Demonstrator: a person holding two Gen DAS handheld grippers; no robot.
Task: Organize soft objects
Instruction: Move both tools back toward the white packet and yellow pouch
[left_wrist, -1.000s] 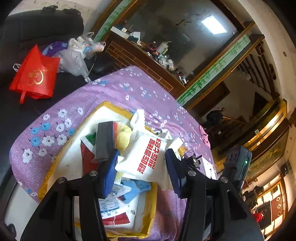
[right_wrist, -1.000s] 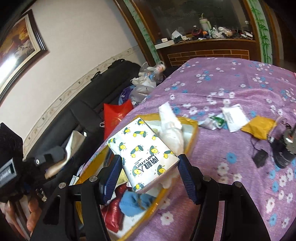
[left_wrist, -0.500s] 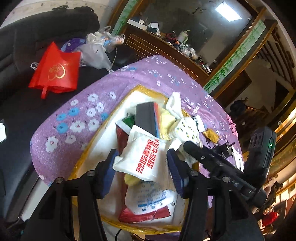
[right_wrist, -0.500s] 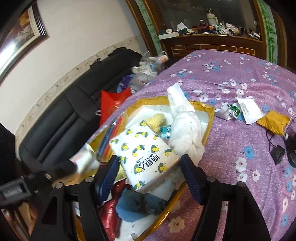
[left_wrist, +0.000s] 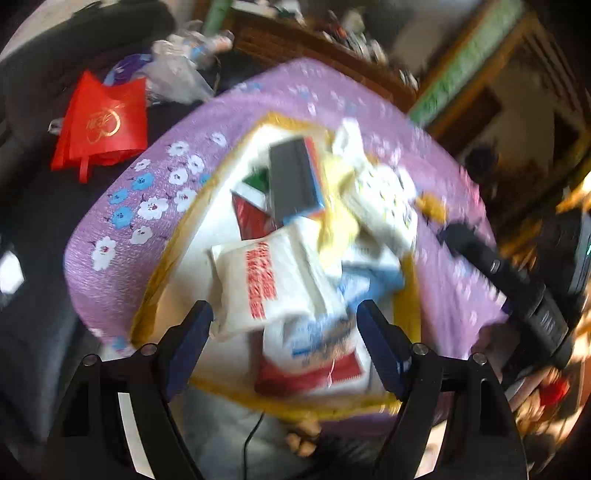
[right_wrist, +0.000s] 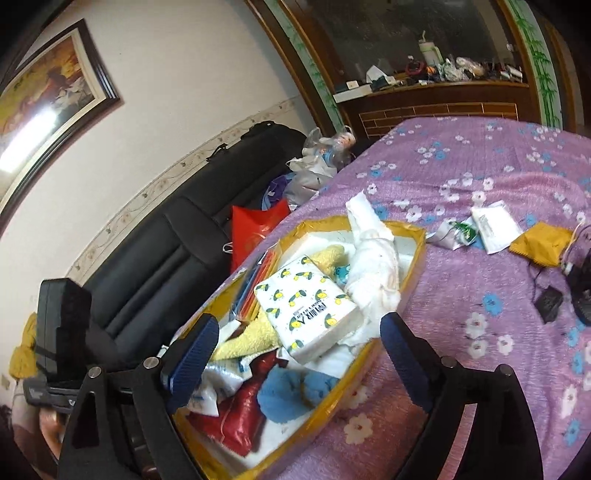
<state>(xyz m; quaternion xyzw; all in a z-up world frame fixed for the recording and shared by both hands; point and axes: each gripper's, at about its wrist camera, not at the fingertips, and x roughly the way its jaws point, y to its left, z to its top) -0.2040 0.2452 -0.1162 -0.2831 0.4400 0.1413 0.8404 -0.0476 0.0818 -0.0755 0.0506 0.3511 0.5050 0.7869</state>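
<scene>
**Both tongs open over the yellow tray, nothing gripped**

Left tongs (left_wrist: 284, 328): spread wide, no contact with anything. The white pack with red lettering (left_wrist: 273, 280) lies just ahead of them, between the tips but touching neither, resting on the pile in the yellow tray (left_wrist: 162, 258). Beyond it: a dark grey flat box (left_wrist: 291, 181), tilted, on top of red and green packets. Below the white pack, nearer the tongs, a blue-and-white pouch (left_wrist: 317, 339) over a red one. This view is motion-blurred, so finer detail can't be read.

Right tongs (right_wrist: 299, 350): also spread wide, holding nothing. The lemon-print tissue pack (right_wrist: 310, 306) sits just ahead, between the two tips, clear of both, lying tilted on the heap in the tray (right_wrist: 417, 273). A yellow towel (right_wrist: 247, 339) runs under its left edge toward the left tip. A white cloth bundle (right_wrist: 373, 258) is beyond it to the right, and one end sticks up past the far rim. A blue plush item (right_wrist: 291, 391) and a shiny red pouch (right_wrist: 240, 413) lie nearest the tongs.

The tray stands on a desk under a purple floral cloth (right_wrist: 480, 155). Right of the right tongs, outside the tray: white packets (right_wrist: 491, 221) and a yellow pouch (right_wrist: 543, 243). Left of the desk: a black sofa (right_wrist: 155, 258) with a red bag (left_wrist: 99, 122).
</scene>
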